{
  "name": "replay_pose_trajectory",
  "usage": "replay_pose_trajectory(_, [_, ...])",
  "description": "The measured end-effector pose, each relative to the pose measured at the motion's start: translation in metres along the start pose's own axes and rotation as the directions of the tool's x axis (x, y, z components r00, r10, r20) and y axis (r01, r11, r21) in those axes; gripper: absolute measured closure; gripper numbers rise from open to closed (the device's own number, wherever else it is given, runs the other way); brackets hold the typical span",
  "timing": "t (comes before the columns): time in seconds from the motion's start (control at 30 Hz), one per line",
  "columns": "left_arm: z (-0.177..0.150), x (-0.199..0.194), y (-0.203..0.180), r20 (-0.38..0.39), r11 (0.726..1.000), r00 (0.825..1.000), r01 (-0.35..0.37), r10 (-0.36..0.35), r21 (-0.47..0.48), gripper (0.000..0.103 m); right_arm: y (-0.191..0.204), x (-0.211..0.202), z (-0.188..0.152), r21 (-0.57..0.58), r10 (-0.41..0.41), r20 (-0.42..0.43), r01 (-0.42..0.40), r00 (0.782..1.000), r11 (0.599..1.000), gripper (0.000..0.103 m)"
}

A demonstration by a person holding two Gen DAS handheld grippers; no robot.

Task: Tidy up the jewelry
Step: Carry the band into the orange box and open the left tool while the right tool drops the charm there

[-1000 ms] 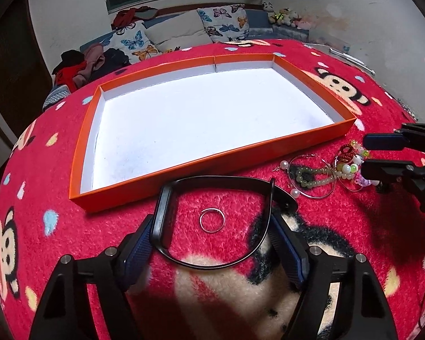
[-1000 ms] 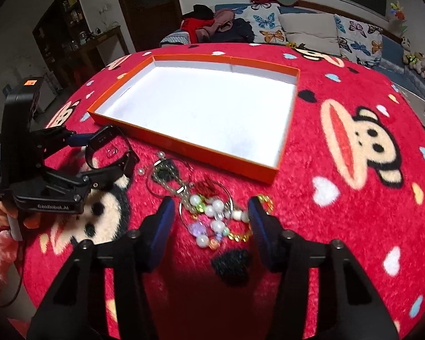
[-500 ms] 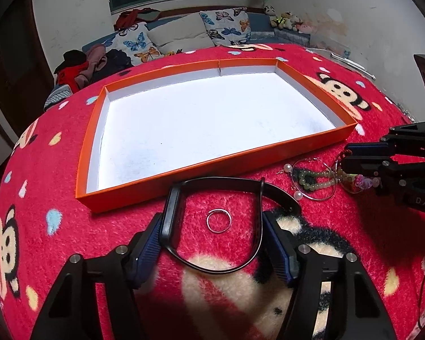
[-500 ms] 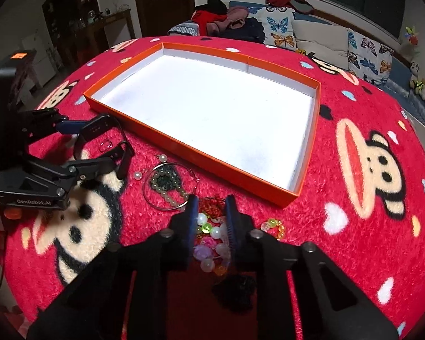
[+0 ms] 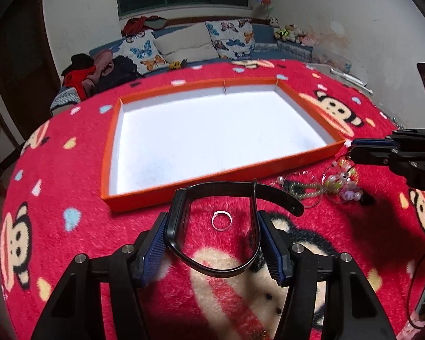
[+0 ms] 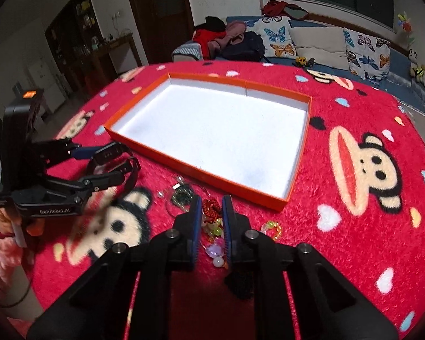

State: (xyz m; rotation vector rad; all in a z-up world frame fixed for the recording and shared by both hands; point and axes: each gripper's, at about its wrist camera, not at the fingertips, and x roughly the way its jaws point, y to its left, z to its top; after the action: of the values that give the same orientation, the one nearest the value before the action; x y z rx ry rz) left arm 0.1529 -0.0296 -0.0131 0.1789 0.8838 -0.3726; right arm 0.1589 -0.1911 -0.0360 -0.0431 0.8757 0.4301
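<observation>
1. The left gripper (image 5: 215, 240) has its blue pads pressed on both sides of a black wristband (image 5: 212, 226), its jaws closing on it; the band hangs just above the red blanket (image 5: 56, 170), near the front edge of the orange tray (image 5: 107, 153).
2. A small silver ring (image 5: 221, 220) lies on the blanket inside the band's loop as seen from the left wrist camera.
3. The right gripper (image 6: 211, 221) has its jaws nearly together and closing on a bunch of beaded bracelets (image 6: 212, 226), with red, green and pale beads between the pads; whether the bunch is off the blanket cannot be told.
4. A hoop with dark green beads (image 6: 181, 195) lies just left of that bunch, and a small yellow bead ring (image 6: 272, 228) lies to its right, both in front of the tray's near corner.
5. The tray is shallow, white inside, and sits in the middle of the blanket.
6. The blanket is fleecy red with cartoon monkey faces, hearts and drops.
7. Behind it stands a sofa (image 6: 311, 45) with butterfly cushions, piled clothes and soft toys, under a dark window.
8. The left gripper's body reads "GenRobot.AI" (image 6: 54, 211); a person's hand (image 6: 2, 218) in a pink sleeve holds it.
</observation>
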Motion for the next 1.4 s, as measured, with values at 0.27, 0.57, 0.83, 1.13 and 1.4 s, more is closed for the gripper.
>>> replay_pose_trajectory(0.27, [0.044,-0.016,0.016,0.066,0.999,0.997,-0.033,0.034,-0.016,0.038,-0.016,0.006,0.027,0.038,0.01,0.042,-0.011,0.999,0.999,0.088])
replay_pose_trajectory(0.57, [0.086,0.04,0.045,-0.007,0.997,0.999,-0.05,0.049,-0.06,0.038,-0.037,0.05,0.049,0.085,-0.013,0.003,0.013,1.0,0.996,0.088])
replay_pose_trajectory(0.83, [0.087,0.071,0.051,-0.038,0.997,0.999,-0.033,0.031,-0.075,0.036,-0.042,0.07,0.049,0.083,-0.025,-0.049,0.029,0.998,0.996,0.085])
replay_pose_trajectory(1.13, [0.089,0.076,0.042,-0.035,0.998,0.999,-0.041,0.039,-0.043,0.032,-0.044,0.071,0.047,0.079,-0.046,-0.062,0.051,0.997,0.996,0.068])
replay_pose_trajectory(1.4, [0.086,0.084,0.041,-0.041,0.997,0.997,-0.064,0.063,-0.031,0.031,-0.045,0.067,0.047,0.075,-0.055,-0.048,0.059,0.997,0.995,0.061])
